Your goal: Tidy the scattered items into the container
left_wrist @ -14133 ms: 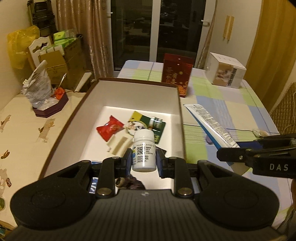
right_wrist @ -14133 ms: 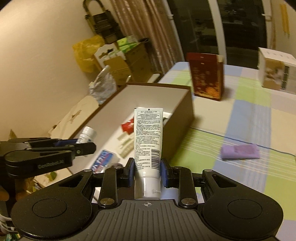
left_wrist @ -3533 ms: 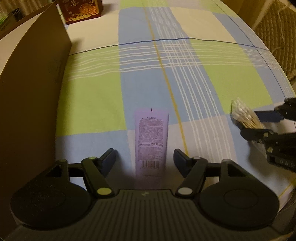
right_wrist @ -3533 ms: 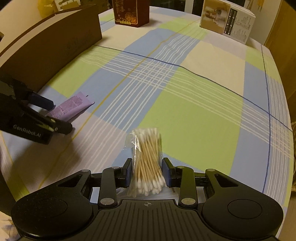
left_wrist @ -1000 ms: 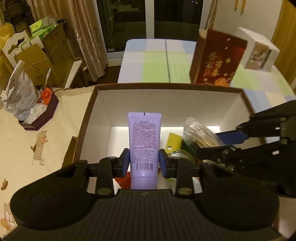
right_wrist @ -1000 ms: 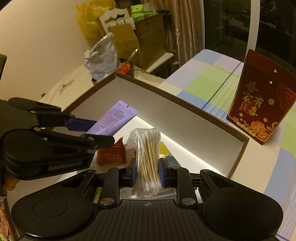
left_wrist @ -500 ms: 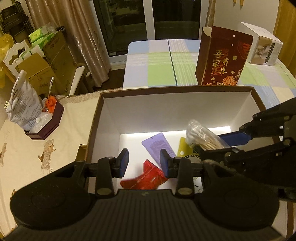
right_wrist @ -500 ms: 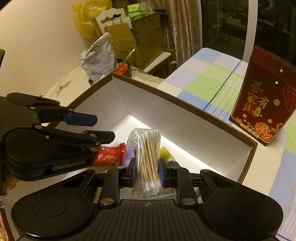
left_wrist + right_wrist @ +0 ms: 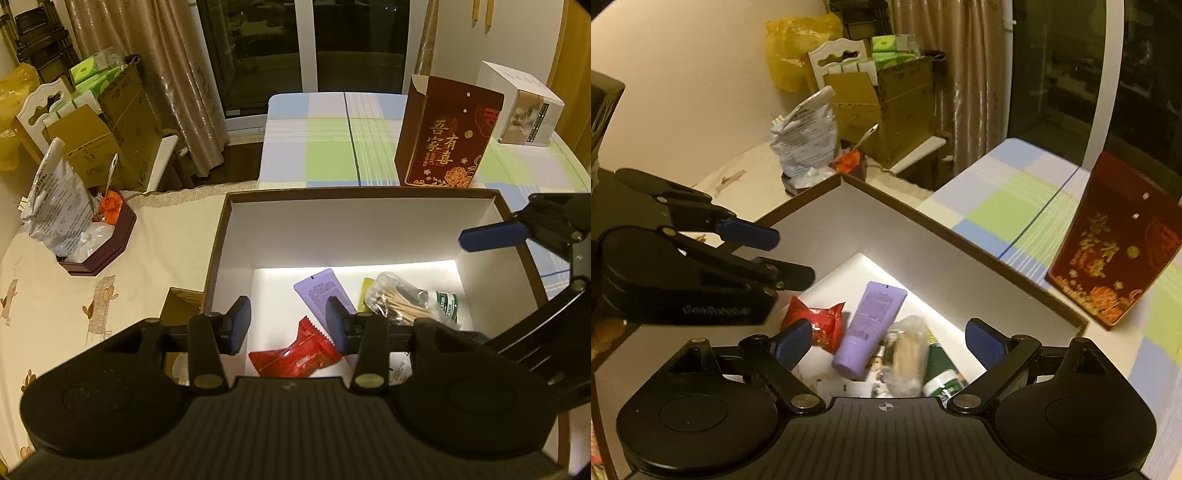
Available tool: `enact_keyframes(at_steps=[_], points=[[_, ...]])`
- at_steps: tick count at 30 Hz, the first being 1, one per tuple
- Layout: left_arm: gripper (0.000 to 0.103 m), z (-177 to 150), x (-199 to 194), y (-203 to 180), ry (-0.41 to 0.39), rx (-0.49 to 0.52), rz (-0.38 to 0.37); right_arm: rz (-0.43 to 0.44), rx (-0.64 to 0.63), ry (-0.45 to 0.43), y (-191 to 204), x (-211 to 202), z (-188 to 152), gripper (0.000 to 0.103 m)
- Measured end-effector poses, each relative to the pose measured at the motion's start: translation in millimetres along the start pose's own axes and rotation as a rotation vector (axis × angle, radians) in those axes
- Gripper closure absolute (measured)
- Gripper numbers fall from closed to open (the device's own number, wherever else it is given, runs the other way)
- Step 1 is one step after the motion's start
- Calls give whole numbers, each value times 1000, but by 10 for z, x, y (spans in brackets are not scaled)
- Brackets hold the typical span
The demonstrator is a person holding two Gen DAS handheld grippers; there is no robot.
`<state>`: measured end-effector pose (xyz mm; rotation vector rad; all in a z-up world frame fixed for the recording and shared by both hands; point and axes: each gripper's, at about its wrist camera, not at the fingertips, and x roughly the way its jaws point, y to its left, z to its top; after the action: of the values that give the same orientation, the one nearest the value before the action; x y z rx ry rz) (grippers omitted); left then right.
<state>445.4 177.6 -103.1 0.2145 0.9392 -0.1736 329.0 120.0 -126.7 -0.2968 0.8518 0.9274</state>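
The brown-rimmed white box (image 9: 354, 229) (image 9: 827, 236) holds a purple tube (image 9: 325, 295) (image 9: 871, 325), a bag of cotton swabs (image 9: 399, 301) (image 9: 907, 354), a red snack packet (image 9: 295, 360) (image 9: 816, 321) and a green pack (image 9: 445, 301) (image 9: 942, 373). My left gripper (image 9: 288, 325) (image 9: 783, 254) hovers open over the box's near left part, above the red packet. Wide open, my right gripper (image 9: 886, 343) (image 9: 480, 236) hangs over the swabs and the tube, holding nothing.
A dark red gift box (image 9: 447, 133) (image 9: 1115, 243) stands just behind the container on the checked tablecloth (image 9: 325, 147). A white carton (image 9: 524, 110) sits at the far right. A maroon tray with plastic bags (image 9: 74, 221) lies to the left, cardboard boxes (image 9: 110, 129) behind it.
My right gripper opened and the cotton swabs dropped into the box beside the purple tube. The left gripper opened a little wider and rose slightly.
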Motion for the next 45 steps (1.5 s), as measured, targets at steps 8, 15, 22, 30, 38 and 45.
enact_keyframes(at_steps=[8, 15, 22, 30, 38, 45], points=[[52, -111, -157, 3, 14, -20, 6, -3, -51, 39, 96, -139, -118, 7], [38, -179, -436, -25, 0, -28, 18, 14, -75, 49, 210, -400, -295, 7], [29, -237, -864, -136, -32, -52, 18, -1, -47, 15, 298, -742, -439, 7], [22, -399, -1409, -440, -58, -39, 27, -34, 23, -26, 394, -1227, -535, 7], [15, -675, -2008, -684, -100, -114, 2, -65, 81, -43, 471, -1673, -752, 7], [13, -885, -2385, -840, -106, -142, 6, -67, 135, -58, 566, -1960, -949, 7]])
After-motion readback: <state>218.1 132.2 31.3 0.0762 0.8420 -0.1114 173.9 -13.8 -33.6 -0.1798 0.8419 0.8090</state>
